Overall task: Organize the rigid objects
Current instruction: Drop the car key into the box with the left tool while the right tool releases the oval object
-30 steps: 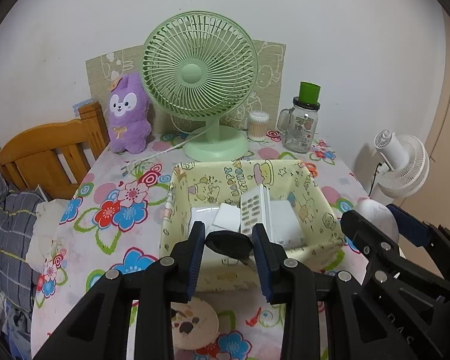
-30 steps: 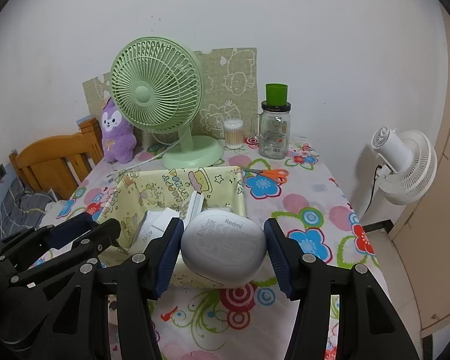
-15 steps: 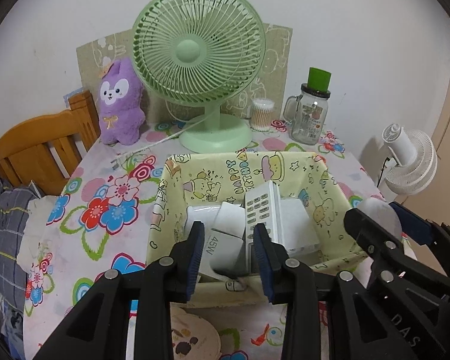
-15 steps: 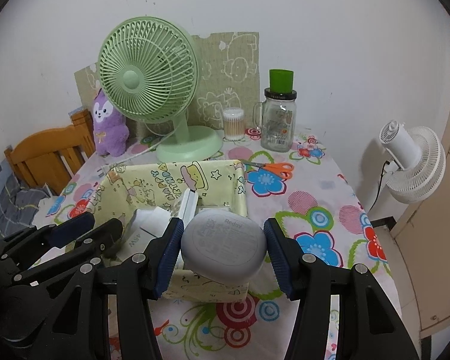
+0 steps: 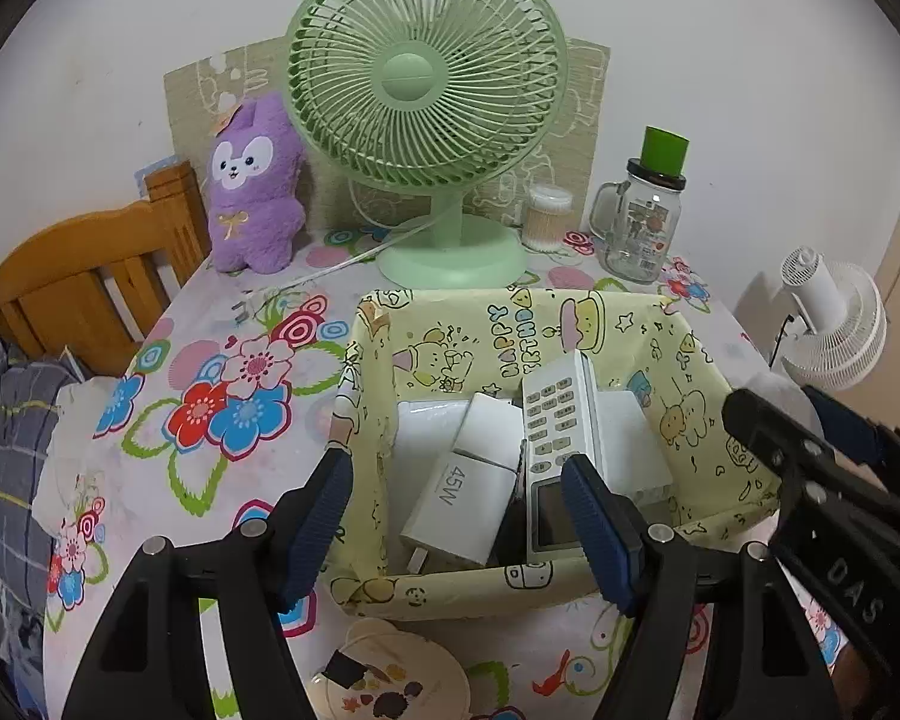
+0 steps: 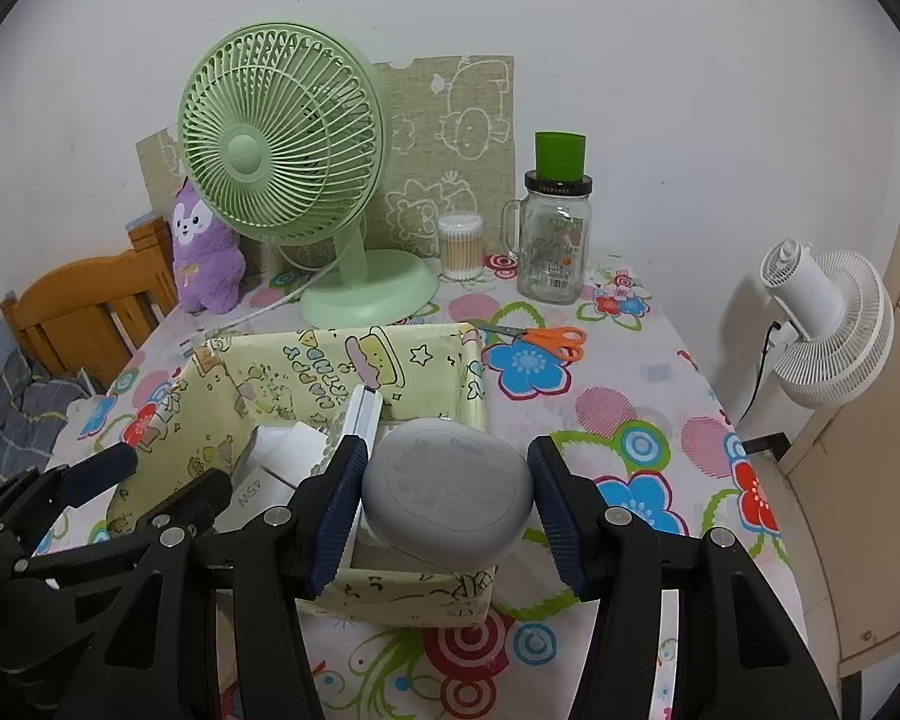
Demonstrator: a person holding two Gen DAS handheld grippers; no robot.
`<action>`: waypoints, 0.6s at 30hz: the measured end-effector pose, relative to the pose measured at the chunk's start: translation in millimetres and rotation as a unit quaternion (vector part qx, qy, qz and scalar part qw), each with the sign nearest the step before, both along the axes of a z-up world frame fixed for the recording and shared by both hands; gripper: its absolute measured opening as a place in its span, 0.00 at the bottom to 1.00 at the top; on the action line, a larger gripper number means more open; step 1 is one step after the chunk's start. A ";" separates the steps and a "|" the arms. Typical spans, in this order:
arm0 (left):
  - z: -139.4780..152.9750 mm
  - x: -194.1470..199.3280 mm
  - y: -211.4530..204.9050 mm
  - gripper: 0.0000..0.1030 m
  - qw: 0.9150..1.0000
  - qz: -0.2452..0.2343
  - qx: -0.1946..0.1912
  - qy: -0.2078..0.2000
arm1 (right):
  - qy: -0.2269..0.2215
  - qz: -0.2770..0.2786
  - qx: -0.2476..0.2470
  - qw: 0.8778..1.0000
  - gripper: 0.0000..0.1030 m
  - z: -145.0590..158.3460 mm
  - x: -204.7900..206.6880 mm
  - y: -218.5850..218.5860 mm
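Left claw (image 5: 456,516): jaws just parted, empty, hung over near edge of yellow fabric bin (image 5: 684,324) on floral table (image 5: 210,372); white 45W charger (image 5: 468,480) and remote (image 5: 555,420) lay below inside. Right claw (image 6: 447,489): clamped across flanks of grey rounded Redmi case (image 6: 447,489), poised above bin's near right corner. Case judged light, rigid, smooth-shelled, apt to slip; best held across widest flanks.
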State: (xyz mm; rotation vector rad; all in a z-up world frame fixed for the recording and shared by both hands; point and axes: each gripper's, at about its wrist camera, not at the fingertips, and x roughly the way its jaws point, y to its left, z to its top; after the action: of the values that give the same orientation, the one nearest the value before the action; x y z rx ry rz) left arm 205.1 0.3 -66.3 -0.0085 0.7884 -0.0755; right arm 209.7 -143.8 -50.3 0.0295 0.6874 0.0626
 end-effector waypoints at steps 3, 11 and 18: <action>-0.3 -3.4 -8.7 0.94 1.000 -0.015 0.014 -0.006 | 0.004 0.006 0.001 1.000 0.57 -1.3 3.8 2.5; -6.2 0.8 -17.2 0.98 0.999 -0.009 0.048 -0.010 | 0.020 0.029 0.004 0.999 0.57 -12.1 13.5 14.7; -8.4 2.5 -20.2 1.00 0.998 -0.002 0.057 -0.014 | 0.015 0.036 -0.003 0.999 0.57 -13.2 17.7 19.1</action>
State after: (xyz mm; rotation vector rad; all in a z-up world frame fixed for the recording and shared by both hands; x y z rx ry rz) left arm 207.6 -19.9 -74.7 0.1010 0.7639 -0.0338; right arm 227.4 -124.6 -63.5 0.0001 0.7183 0.1288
